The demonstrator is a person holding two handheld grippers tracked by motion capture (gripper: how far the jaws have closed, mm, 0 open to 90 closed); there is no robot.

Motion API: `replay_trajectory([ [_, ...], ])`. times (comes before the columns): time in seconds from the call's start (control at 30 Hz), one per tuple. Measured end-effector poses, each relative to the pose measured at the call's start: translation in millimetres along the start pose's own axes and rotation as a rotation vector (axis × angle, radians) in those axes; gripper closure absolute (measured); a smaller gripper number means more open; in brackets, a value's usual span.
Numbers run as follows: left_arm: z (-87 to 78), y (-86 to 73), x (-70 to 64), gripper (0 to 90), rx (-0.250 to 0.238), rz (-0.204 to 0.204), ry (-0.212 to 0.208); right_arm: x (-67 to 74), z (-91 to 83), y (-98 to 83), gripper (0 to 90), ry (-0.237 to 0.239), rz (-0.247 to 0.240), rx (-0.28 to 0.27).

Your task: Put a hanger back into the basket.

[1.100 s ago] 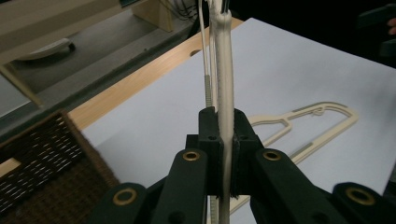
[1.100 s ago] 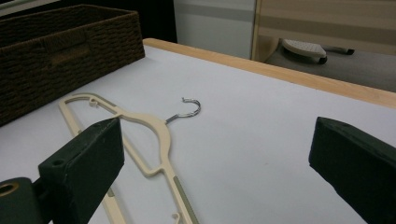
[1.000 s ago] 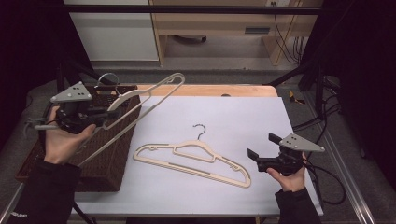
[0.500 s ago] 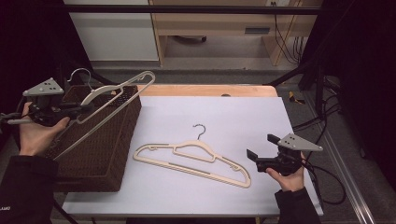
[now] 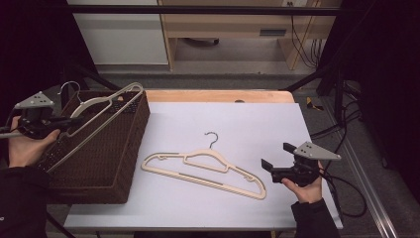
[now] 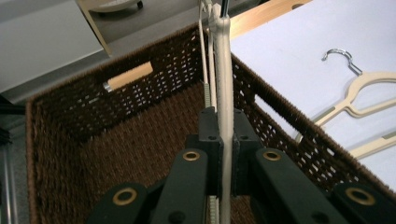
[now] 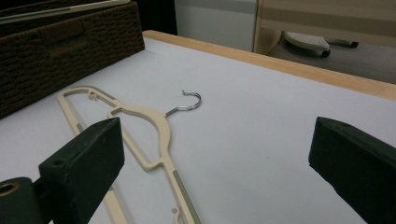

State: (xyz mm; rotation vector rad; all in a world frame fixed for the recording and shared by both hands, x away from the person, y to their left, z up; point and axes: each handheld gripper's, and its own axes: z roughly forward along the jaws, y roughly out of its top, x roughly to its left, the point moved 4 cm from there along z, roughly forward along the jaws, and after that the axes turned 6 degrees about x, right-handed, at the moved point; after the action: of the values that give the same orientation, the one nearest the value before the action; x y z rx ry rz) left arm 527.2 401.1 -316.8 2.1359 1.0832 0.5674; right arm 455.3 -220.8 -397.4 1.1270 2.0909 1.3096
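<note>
High view: the left gripper [image 5: 74,120] carries a cream hanger [image 5: 101,119] tilted over the brown wicker basket [image 5: 106,171], while the right gripper [image 5: 270,166] waits beside a second hanger [image 5: 203,166] flat on the white table [image 5: 257,124]. Left gripper view: the jaws are clamped tight on the hanger's bar [image 6: 225,93] above the basket. Right gripper view: the jaws stand wide apart, gripping nothing, with the second hanger lying ahead.

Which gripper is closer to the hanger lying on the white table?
The right one. The right gripper sits just beside the table hanger, jaws open toward it. The left gripper is farther off, over the wicker basket, shut on another hanger.
</note>
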Motion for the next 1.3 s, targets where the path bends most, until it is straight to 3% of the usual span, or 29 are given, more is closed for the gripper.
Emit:
replay_trajectory([
  [0.43,37.1,-37.0,6.0,85.8,0.071,-0.087,0.0,1.4,2.2,-1.0,3.6,0.009,-0.005,0.014],
  [0.67,50.3,-47.7,6.1,85.6,0.093,-0.124,0.004,2.1,3.4,-1.6,3.5,0.012,-0.01,0.019],
  [0.97,59.8,-56.9,7.1,85.1,0.147,-0.125,0.03,2.8,4.1,-1.8,3.5,0.014,-0.009,0.022],
  [1.3,63.4,-64.2,-5.1,84.1,0.195,-0.086,0.001,3.7,5.6,-2.4,3.5,0.02,-0.014,0.028],
])
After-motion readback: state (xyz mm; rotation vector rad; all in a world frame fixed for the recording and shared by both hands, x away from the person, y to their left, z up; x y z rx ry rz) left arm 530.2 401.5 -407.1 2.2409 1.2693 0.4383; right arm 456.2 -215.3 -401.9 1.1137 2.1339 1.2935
